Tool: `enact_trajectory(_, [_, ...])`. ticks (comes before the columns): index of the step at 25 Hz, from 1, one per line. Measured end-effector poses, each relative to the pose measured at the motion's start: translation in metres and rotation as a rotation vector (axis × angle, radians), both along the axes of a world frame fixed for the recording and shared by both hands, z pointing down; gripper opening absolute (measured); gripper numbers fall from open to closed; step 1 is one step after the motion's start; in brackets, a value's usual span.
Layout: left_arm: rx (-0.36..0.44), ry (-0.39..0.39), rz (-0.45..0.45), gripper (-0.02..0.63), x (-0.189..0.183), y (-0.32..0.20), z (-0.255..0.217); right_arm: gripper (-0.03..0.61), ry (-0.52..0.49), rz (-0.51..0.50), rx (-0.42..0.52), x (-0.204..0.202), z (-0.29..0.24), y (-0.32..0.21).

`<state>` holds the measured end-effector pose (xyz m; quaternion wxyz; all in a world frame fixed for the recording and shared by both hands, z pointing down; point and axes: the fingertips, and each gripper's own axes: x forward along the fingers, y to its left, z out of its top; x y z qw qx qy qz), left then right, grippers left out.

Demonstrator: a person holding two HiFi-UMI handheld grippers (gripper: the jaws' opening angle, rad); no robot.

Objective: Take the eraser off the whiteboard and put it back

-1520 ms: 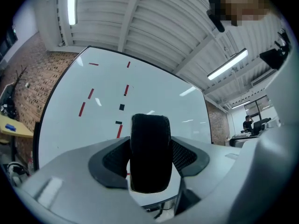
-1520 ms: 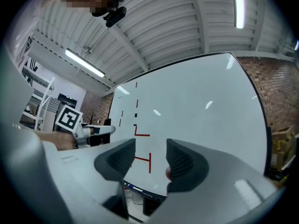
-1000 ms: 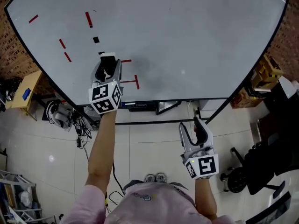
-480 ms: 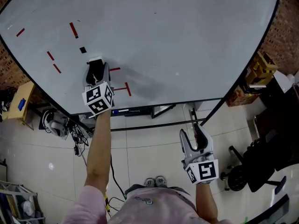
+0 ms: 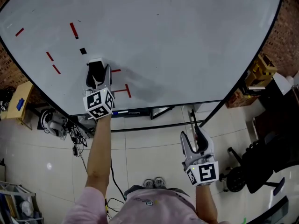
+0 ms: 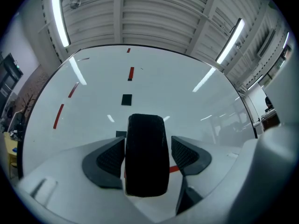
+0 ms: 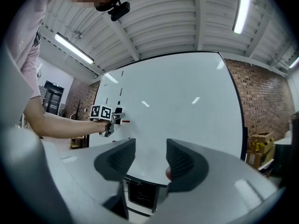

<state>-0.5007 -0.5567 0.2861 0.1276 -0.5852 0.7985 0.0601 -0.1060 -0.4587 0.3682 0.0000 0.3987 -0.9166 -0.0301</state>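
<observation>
The black eraser stands upright against the whiteboard, beside short red marks. My left gripper is around it with its jaws opening: a gap shows at the right pad, and the left pad is close beside the eraser. In the head view this gripper is at the lower left of the whiteboard. My right gripper hangs low over the floor, away from the board. Its jaws stand open with nothing between them.
A small black square and several red dashes are on the board's left part. A marker tray runs under the board's bottom edge. Cables and a headset lie lower left. Cardboard boxes and an office chair stand at the right.
The left gripper carried the eraser a little toward the board, then kept still, and its jaws have spread away from the eraser. The right gripper sank slightly.
</observation>
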Motion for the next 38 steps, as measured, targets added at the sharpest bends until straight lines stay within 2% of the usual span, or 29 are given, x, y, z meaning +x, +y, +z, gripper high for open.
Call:
enact_trajectory(5, [0.051,0.002,0.009,0.31,0.005,0.022,-0.002,0.201,0.002,0.005,0.001,-0.001,-0.001,0.004])
enact_trajectory(8, [0.079,0.014,-0.027,0.308,-0.001,0.044,-0.001,0.201,0.006,0.003,0.001,-0.005,0.001,0.008])
enact_trajectory(10, [0.05,0.033,-0.054,0.308,-0.012,0.045,0.005,0.201,0.014,-0.002,0.003,-0.009,0.001,0.011])
enact_trajectory(14, [-0.024,0.033,-0.043,0.313,-0.019,0.035,0.007,0.201,0.03,-0.009,0.019,-0.015,-0.004,0.025])
enact_trajectory(18, [-0.033,0.031,-0.03,0.313,-0.013,0.053,0.004,0.201,0.032,-0.004,0.024,-0.013,-0.01,0.043])
enact_trajectory(22, [0.011,0.064,-0.006,0.313,0.005,0.103,0.011,0.201,0.048,0.007,0.005,-0.006,-0.001,0.066])
enact_trajectory(26, [0.053,0.102,0.051,0.313,0.046,0.167,0.015,0.201,0.041,-0.007,-0.009,-0.004,0.009,0.09])
enact_trajectory(29, [0.053,0.069,0.07,0.313,0.082,0.219,0.011,0.201,0.02,-0.032,0.005,-0.006,0.004,0.109])
enact_trajectory(33, [0.034,-0.014,0.037,0.313,0.107,0.28,-0.001,0.201,-0.001,-0.08,0.034,-0.007,-0.007,0.13])
enact_trajectory(38, [0.032,-0.014,-0.03,0.31,0.135,0.341,-0.014,0.201,-0.023,-0.144,0.032,0.012,-0.015,0.162])
